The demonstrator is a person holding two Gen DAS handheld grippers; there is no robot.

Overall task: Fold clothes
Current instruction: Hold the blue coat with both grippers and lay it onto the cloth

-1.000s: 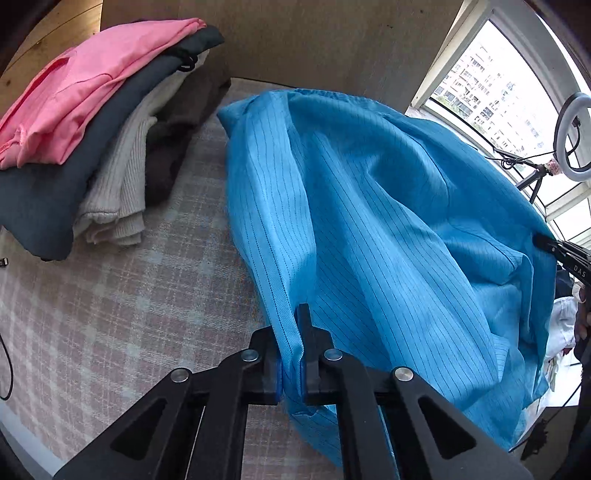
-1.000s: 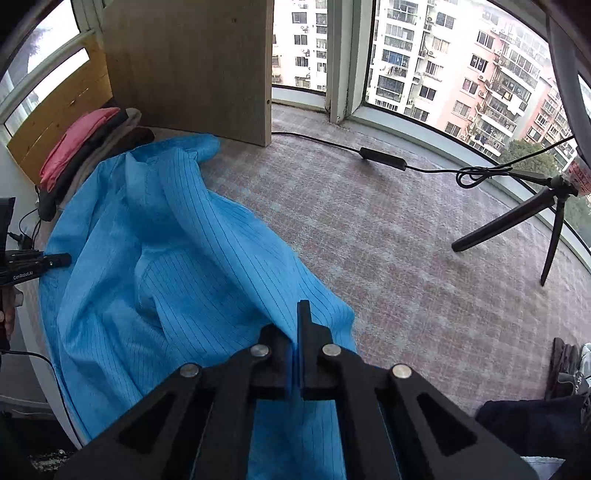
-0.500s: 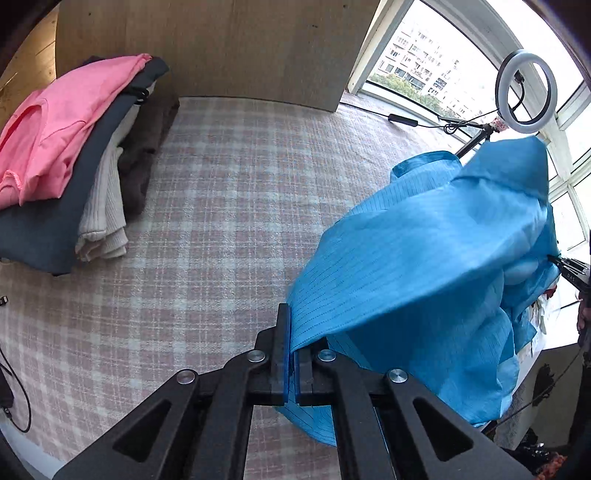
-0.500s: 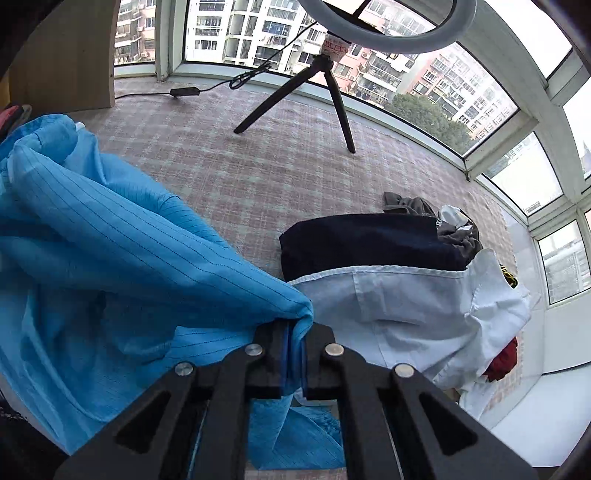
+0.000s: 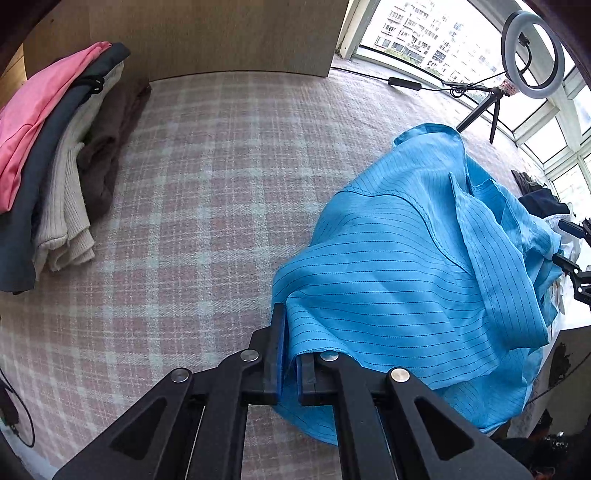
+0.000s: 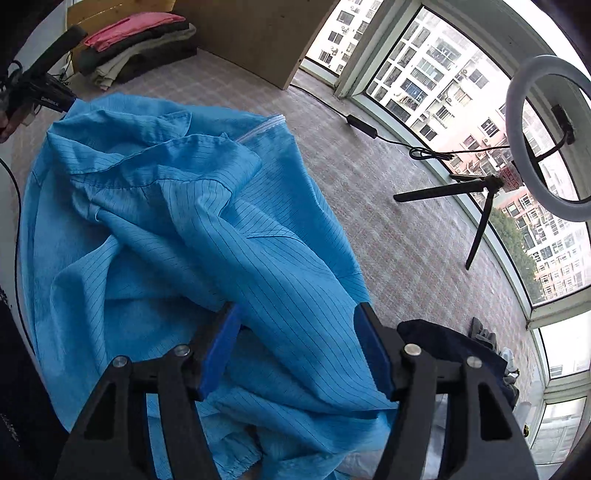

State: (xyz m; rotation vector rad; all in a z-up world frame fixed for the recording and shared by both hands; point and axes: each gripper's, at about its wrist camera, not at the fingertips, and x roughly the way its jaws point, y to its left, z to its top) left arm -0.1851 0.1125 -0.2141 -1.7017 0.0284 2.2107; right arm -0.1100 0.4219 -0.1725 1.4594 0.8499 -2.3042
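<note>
A blue pinstriped garment (image 5: 406,266) lies crumpled on the plaid surface (image 5: 207,206), collar up. My left gripper (image 5: 290,343) is shut on its near hem, and the cloth drapes over the right finger. In the right wrist view the same blue garment (image 6: 166,221) spreads to the left, collar and zipper showing. My right gripper (image 6: 298,310) stands wide open, with a fold of the cloth lying loose between its blue pads (image 6: 221,343). The left gripper's black body (image 6: 44,92) shows at the garment's far corner.
A stack of folded clothes (image 5: 55,147), pink on top, sits at the far left by a wooden panel (image 5: 221,33). A ring light on a tripod (image 6: 546,136) and its cable stand by the window. A dark and white heap of clothes (image 6: 454,343) lies to the right.
My right gripper has opened and let go of the blue garment. The garment has dropped from the air onto the plaid surface. My left gripper still holds the hem.
</note>
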